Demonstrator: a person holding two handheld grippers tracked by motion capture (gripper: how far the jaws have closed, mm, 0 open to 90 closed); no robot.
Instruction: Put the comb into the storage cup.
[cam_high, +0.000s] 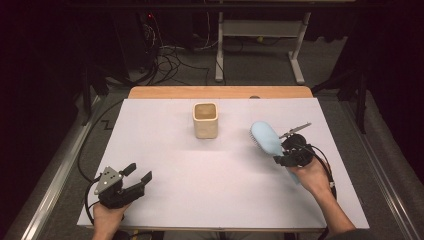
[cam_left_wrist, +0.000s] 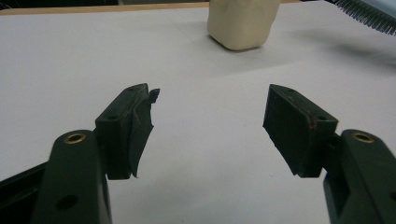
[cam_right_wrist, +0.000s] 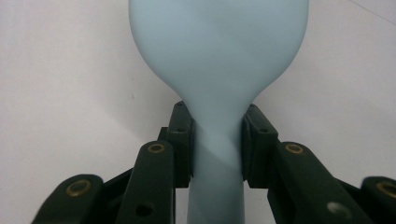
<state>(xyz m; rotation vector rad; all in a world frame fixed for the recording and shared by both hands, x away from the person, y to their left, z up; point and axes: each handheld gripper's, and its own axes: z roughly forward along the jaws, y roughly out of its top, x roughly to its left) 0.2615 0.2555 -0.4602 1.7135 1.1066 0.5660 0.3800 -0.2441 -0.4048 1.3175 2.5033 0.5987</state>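
A light blue hairbrush (cam_high: 265, 137) is lifted over the right side of the table, its bristles facing left and down. My right gripper (cam_high: 284, 153) is shut on its narrow neck; in the right gripper view the jaws (cam_right_wrist: 217, 135) clamp the handle just below the oval head (cam_right_wrist: 217, 51). A cream square cup (cam_high: 205, 120) stands upright at the middle back of the table. Near the front left corner my left gripper (cam_high: 140, 172) is open with nothing between its jaws (cam_left_wrist: 210, 100); it points toward the cup (cam_left_wrist: 243, 23), with the brush bristles (cam_left_wrist: 369, 11) at the upper right.
The table is covered by a white sheet (cam_high: 210, 175), with a wooden edge (cam_high: 220, 92) along the back. Beyond it lie cables and a white desk frame (cam_high: 260, 30) on the floor. Metal rails run along both sides.
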